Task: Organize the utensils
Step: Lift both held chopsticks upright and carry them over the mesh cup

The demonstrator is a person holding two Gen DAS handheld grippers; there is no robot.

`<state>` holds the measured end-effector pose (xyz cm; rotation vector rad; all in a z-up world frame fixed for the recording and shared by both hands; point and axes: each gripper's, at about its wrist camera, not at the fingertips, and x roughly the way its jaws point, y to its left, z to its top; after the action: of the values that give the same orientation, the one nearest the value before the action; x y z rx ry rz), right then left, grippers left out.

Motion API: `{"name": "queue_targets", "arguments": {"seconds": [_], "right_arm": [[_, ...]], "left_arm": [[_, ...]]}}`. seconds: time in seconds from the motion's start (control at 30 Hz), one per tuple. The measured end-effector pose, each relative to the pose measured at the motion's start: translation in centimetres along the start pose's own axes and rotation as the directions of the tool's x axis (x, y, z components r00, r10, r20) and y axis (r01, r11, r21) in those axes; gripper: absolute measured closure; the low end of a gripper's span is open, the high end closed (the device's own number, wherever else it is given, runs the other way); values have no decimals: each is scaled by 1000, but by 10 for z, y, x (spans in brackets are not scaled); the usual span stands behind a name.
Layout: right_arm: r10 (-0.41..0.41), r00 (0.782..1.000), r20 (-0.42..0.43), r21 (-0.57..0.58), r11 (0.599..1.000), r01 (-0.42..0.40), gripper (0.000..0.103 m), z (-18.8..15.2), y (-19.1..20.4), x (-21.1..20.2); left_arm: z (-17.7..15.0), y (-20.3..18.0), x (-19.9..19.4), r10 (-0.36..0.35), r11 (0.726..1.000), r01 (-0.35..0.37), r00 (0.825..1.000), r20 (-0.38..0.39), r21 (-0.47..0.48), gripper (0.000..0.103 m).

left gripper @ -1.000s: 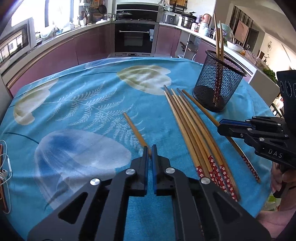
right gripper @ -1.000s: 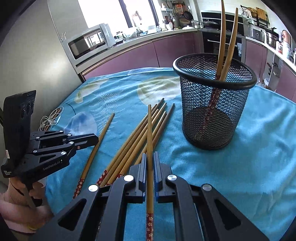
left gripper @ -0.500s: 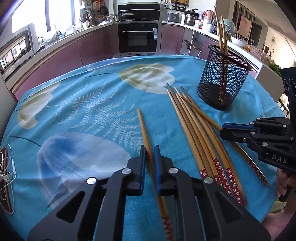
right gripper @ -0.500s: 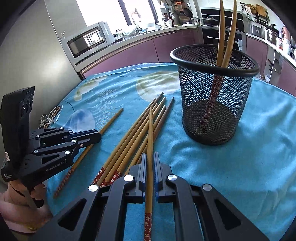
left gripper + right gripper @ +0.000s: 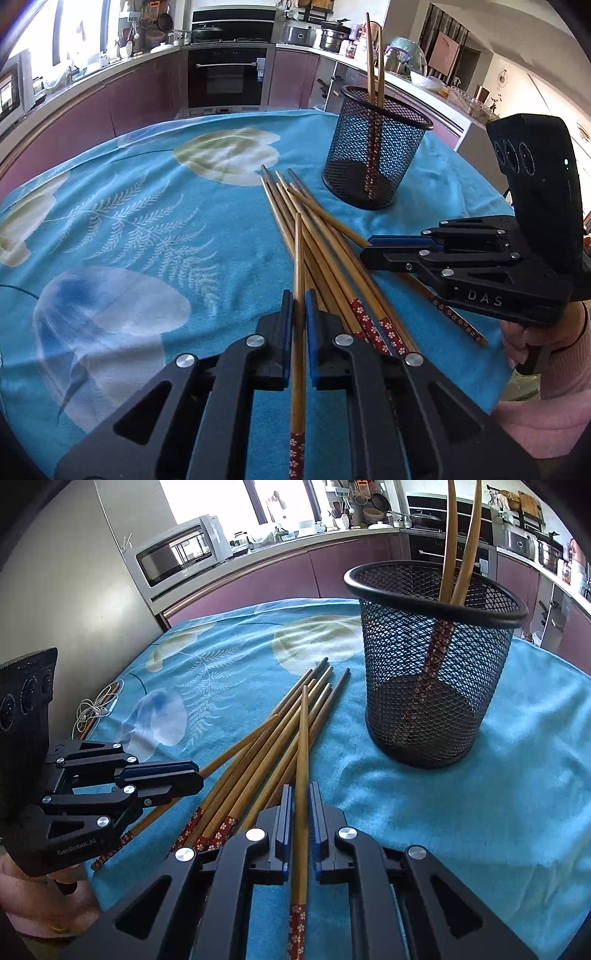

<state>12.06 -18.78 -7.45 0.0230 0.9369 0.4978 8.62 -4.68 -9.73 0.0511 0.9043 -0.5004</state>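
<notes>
A home kitchen: built-in oven top centre, purple cabinets, microwave upper left, pots on the counter

The bamboo chopstick with a red flowered end clamped in the left hand-held gripper runs out past the bottom edge of the left wrist view, so its end is not seen; the one in the right hand-held gripper is cut off likewise in the right wrist view. The two bamboo chopsticks standing in the black wire-mesh cup leave the top edge there, tips unseen. The right hand-held gripper's fingers cover part of a chopstick lying on the blue flower-printed tabletop cloth. The hand on the left gripper's handle is cut by the frame edge. Items on the far kitchen counter are too small to tell.
</notes>
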Motion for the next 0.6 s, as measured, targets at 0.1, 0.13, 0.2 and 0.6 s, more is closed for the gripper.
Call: {"name": "queue_targets", "arguments": {"seconds": [0.1,0.13,0.2,0.6], "right_arm": [[-1,1000,4,2,1000,1,96,1,0,0],[0,1000,6,2,1000,0,96,1,0,0],[2,1000,15,5,1000,-3,96,0,0,-3],[31,992,125,-29,999,-27,97,3,4,-43]], "left_arm": [[-1,2,6,7,1000,-7,1000,-23,-6,93],[-2,3,7,6,1000,-6,1000,-26,-7,93],[-2,3,8,4,1000,-4,1000,-28,0,93],[3,6,0,6,1000,-6,1000,-13,-26,96]]}}
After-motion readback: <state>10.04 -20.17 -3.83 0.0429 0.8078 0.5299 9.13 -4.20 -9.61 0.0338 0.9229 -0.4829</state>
